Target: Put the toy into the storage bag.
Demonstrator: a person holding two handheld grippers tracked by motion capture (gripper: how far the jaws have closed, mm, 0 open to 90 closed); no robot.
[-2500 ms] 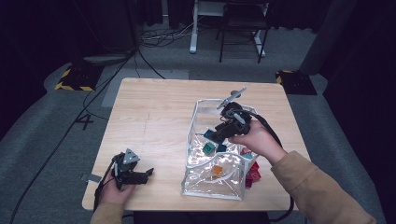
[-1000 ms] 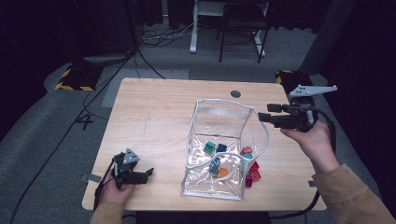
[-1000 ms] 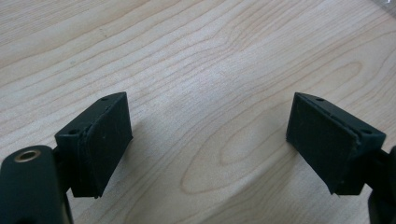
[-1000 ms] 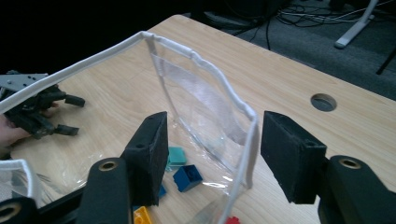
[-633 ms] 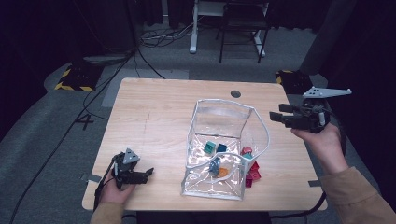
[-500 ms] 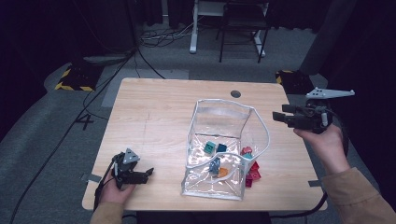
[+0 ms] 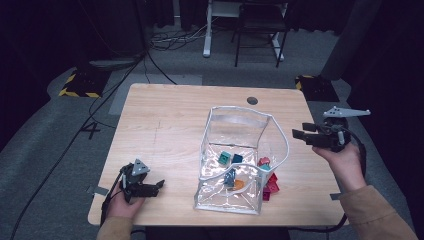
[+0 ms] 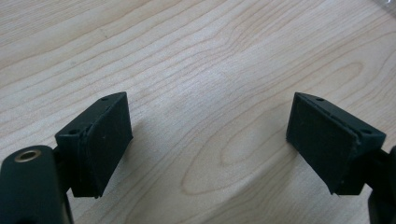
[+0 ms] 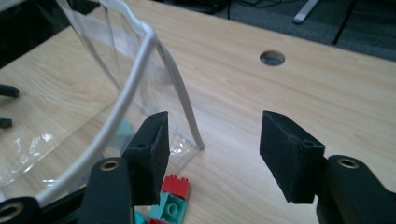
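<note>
Clear plastic bag [image 7: 239, 160] stands left of the gaping right tool [image 7: 300, 135].

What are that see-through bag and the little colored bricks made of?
The bag looks like soft clear plastic film: glossy, crinkled, with a white rim. The bricks seem hard molded plastic, with studs on top. The table looks like light wood or a wood-grain laminate.

left gripper [image 7: 159, 186]: jaws apart, low | right gripper [image 7: 299, 135]: jaws apart, raised
</note>
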